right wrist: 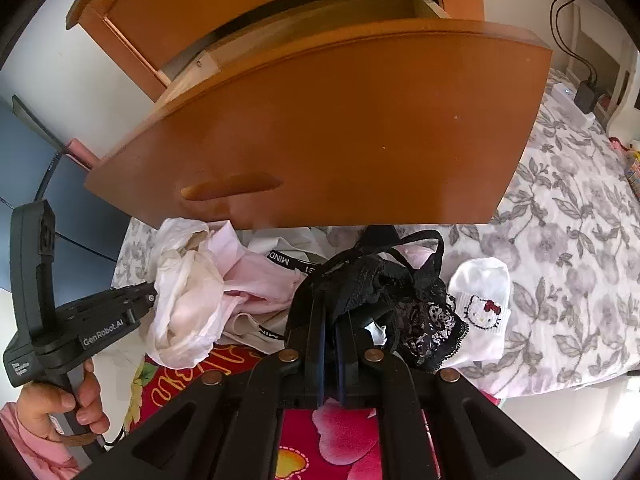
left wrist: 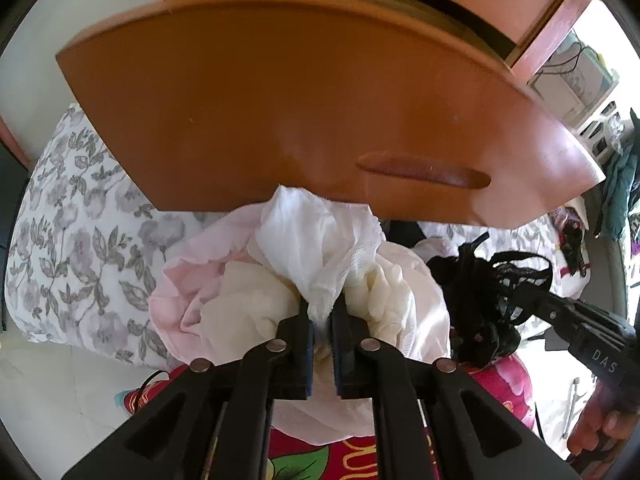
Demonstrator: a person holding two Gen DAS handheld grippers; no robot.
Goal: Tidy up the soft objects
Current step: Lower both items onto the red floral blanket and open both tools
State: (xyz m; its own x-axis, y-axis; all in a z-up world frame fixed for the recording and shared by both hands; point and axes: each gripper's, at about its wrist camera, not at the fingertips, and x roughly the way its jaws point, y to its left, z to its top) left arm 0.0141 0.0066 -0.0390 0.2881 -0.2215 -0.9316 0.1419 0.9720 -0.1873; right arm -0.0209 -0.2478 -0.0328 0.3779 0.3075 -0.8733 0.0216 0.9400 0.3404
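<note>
Left gripper (left wrist: 320, 312), bottom centre of its view: jaws clamped on a pinch of the white sheer garment (left wrist: 316, 240), which sits atop the pink and cream pile (left wrist: 208, 300) mid-frame. Right gripper (right wrist: 330, 308), bottom centre of its view: jaws together on the black lace garment (right wrist: 384, 280), with the white cat-print sock (right wrist: 482, 308) just right of it on the floral bed (right wrist: 560, 240). Beyond, upper frame, the wooden drawer (right wrist: 340, 128) stands pulled out. Step looks like pickup from the bed pile, both grips set. Next move probably calls for lifting clear of the drawer front and carrying up over its rim without dragging neighbours.
</note>
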